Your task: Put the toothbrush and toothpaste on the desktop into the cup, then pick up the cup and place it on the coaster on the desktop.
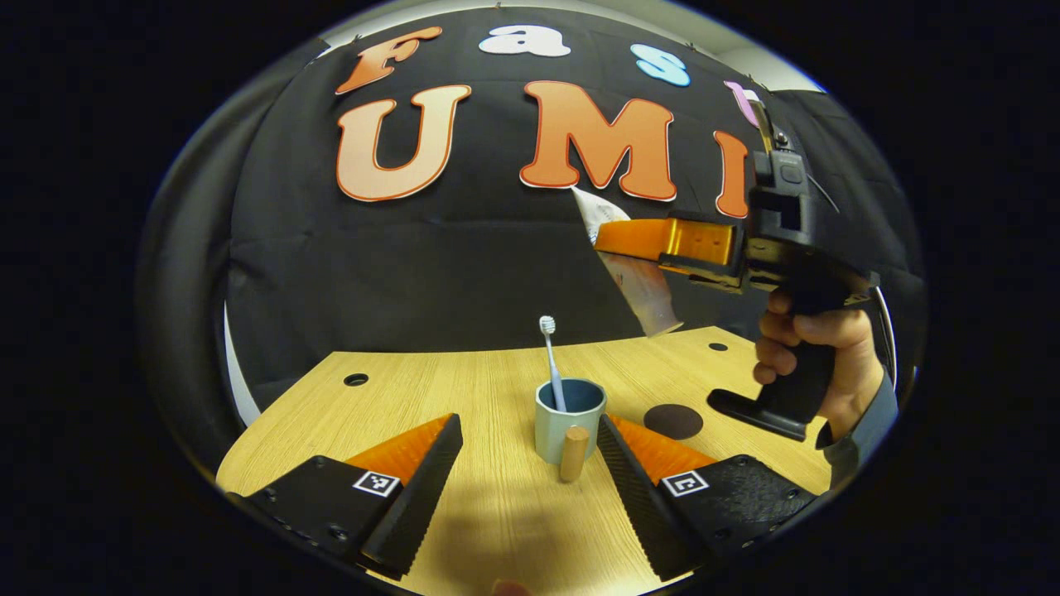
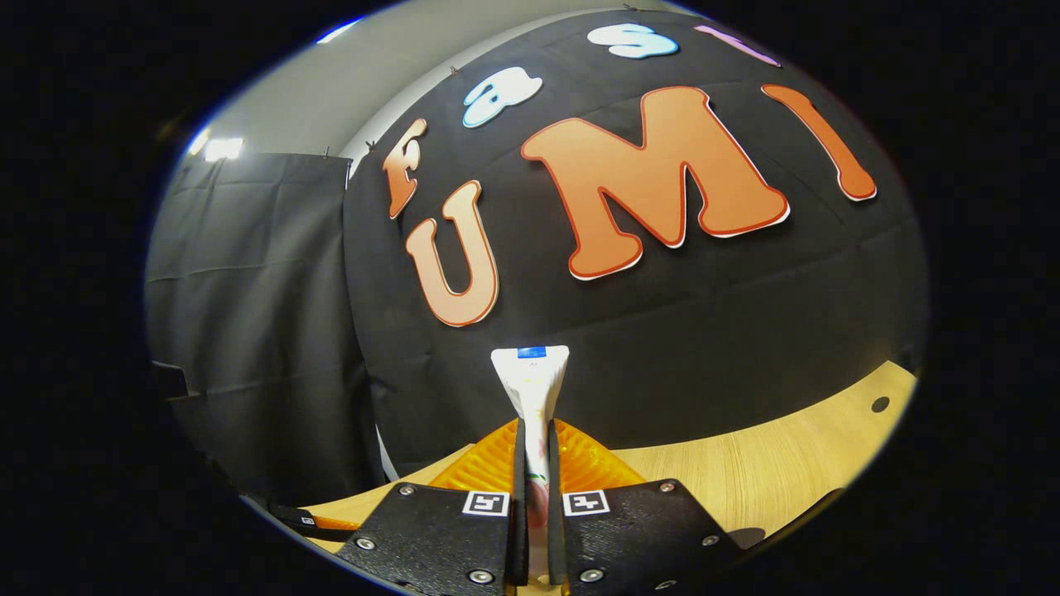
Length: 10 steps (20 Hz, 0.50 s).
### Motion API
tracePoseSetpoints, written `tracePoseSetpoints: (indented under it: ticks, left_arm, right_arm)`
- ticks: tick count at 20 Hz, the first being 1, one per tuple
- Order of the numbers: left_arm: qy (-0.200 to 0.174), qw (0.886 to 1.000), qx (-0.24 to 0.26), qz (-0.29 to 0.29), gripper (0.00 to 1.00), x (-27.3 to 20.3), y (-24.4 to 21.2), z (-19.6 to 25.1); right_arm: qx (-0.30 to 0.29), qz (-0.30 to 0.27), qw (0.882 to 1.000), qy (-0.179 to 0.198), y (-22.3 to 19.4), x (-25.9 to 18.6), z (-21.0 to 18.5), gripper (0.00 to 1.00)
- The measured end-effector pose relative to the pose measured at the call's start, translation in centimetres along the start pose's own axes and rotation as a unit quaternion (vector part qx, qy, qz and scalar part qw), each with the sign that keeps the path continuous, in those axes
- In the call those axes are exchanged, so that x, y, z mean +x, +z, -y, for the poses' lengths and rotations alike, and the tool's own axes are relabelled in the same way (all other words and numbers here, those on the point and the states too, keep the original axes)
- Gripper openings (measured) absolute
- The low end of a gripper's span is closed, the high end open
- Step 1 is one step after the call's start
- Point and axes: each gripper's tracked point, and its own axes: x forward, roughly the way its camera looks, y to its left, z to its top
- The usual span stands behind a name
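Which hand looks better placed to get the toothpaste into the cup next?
The right gripper, probably. It is shut on the toothpaste, held up in the air. The left gripper is open, low at the table, with the cup between its fingers; the toothbrush stands inside.

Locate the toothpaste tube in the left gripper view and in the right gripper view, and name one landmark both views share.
Left gripper view: the toothpaste tube hangs upper right, above the desk, clamped in the right hand-held gripper.
Right gripper view: the toothpaste tube stands at bottom centre, rising between that hand-held gripper's own fingers.
Shared landmark: the wooden desk in front of the black cloth wall.
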Motion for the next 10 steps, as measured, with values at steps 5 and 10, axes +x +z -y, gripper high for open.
tracePoseSetpoints:
  ticks: [5, 10]
  left_arm:
    - [0.010, 1.000, -0.004, -0.009, 0.98, 0.5, -0.8, -1.4]
    - [0.016, 1.000, -0.010, -0.023, 0.99, 0.8, -1.9, -2.0]
  right_arm:
    - [0.003, -0.023, 1.000, -0.012, -3.6, 2.9, 0.9, 0.10]
    - [0.009, -0.041, 0.999, -0.033, -6.5, 4.0, 2.2, 0.10]
